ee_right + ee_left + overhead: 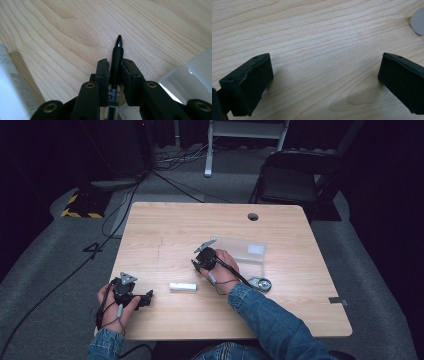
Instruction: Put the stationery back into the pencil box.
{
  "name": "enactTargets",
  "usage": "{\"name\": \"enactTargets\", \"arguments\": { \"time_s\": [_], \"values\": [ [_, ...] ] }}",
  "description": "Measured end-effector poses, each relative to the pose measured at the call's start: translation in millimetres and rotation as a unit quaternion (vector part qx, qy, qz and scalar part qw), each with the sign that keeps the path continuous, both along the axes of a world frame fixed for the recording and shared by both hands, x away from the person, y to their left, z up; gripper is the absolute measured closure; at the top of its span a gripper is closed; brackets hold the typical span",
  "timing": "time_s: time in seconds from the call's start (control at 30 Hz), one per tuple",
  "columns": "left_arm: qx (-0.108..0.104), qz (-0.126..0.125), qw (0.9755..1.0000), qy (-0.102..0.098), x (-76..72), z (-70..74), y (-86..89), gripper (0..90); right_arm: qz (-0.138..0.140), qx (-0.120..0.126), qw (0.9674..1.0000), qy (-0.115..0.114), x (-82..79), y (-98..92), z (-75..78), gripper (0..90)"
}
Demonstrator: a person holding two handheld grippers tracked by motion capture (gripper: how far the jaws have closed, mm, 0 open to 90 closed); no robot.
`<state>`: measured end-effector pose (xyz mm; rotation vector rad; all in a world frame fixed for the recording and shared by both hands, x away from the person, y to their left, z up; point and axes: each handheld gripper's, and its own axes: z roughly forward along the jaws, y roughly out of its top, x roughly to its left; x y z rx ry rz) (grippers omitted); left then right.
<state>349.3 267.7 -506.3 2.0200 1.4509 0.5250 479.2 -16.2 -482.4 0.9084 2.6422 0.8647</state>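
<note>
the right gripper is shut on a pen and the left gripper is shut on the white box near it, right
Not quite. The left gripper holds nothing: in the left gripper view its jaws stand wide open over bare table. The right gripper is indeed shut on the pen.

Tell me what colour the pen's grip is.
Black; the pen shows best in the right gripper view, clamped between the jaws.

On the surface [165, 227] there is one clear plastic box [243, 250], and I use it as the landmark. One black pen [116, 61] is just left of the box. One small white box [182, 287] lies left of it and nearer to the person. One round metal tape measure [262, 283] sits just in front of it. There are two tools: the right tool [198, 265] beside the box, the left tool [147, 299] far to its left.
</note>
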Motion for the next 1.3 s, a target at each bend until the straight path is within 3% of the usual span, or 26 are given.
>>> {"name": "enactTargets", "arguments": {
  "time_s": [0.47, 0.7, 1.3],
  "values": [
    [-0.001, 0.001, 1.0000, 0.000, -0.1, -0.1, -0.2, 0.2, -0.005, -0.006, 0.9999, 0.007, -0.5, 3.0, 1.6, 80.5],
    [-0.001, 0.001, 1.0000, 0.000, -0.1, 0.0, -0.1, 0.2, -0.002, -0.006, 0.9997, 0.025, -1.8, 2.1, 6.8, 80.8],
    [-0.001, 0.000, 1.0000, 0.000, 0.0, 0.0, -0.1, 0.2, 0.025, 0.039, 0.9989, -0.009, -20.8, -20.4, 52.7, 80.7]
  ]
}}
